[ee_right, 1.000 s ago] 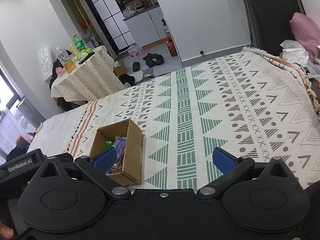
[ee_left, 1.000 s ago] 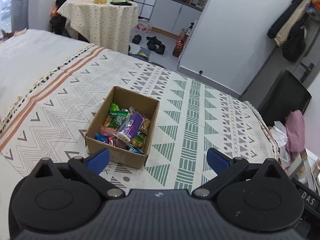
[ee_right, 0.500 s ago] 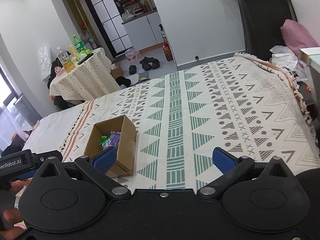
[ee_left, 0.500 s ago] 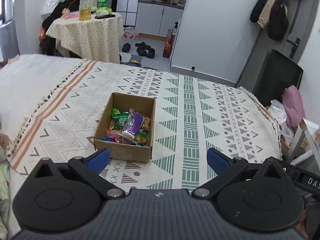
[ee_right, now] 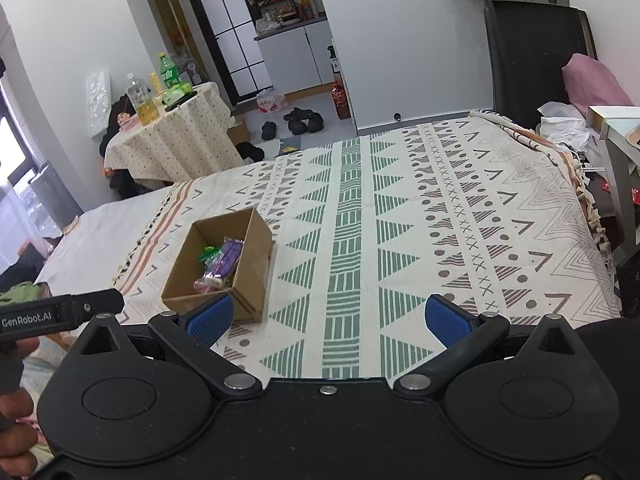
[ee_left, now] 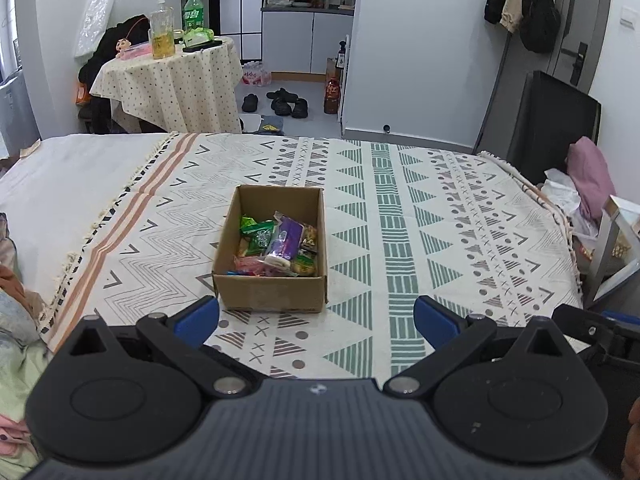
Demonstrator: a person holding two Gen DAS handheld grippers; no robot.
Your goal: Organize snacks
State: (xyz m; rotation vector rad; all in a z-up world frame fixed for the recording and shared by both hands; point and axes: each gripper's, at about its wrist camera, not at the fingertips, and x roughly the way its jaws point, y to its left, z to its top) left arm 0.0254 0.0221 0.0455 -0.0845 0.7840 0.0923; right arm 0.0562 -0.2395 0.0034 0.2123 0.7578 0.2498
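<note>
Open brown cardboard box (ee_left: 272,268): stands on the bed, on a cream bedspread printed with green, brown and orange geometric bands (ee_left: 400,216). Flaps absent from view; top open.

Contents: a heap of small wrapped snacks (ee_left: 276,248), lying against the near and right inner walls. Distinguishable items: a purple-wrapped packet (ee_left: 285,240) lying slantwise on top; green wrappers (ee_left: 256,232) to its left; yellow-gold wrappers at the right wall; pink and blue wrappers at the near wall. The far part of the box floor is bare.

Left gripper (ee_left: 316,320): black body, blue-padded fingers spread wide, nothing between them; held above the bedspread just short of the box's near wall.

Right gripper (ee_right: 328,318): same make, jaws likewise spread wide and empty; in its view the box (ee_right: 224,264) lies to the left, beside the left blue pad (ee_right: 212,320).

Background: round table under a dotted cream cloth (ee_left: 172,80), bearing bottles; dark shoes (ee_left: 280,102) on the grey floor; a black chair (ee_left: 556,120) at the bed's right side.
</note>
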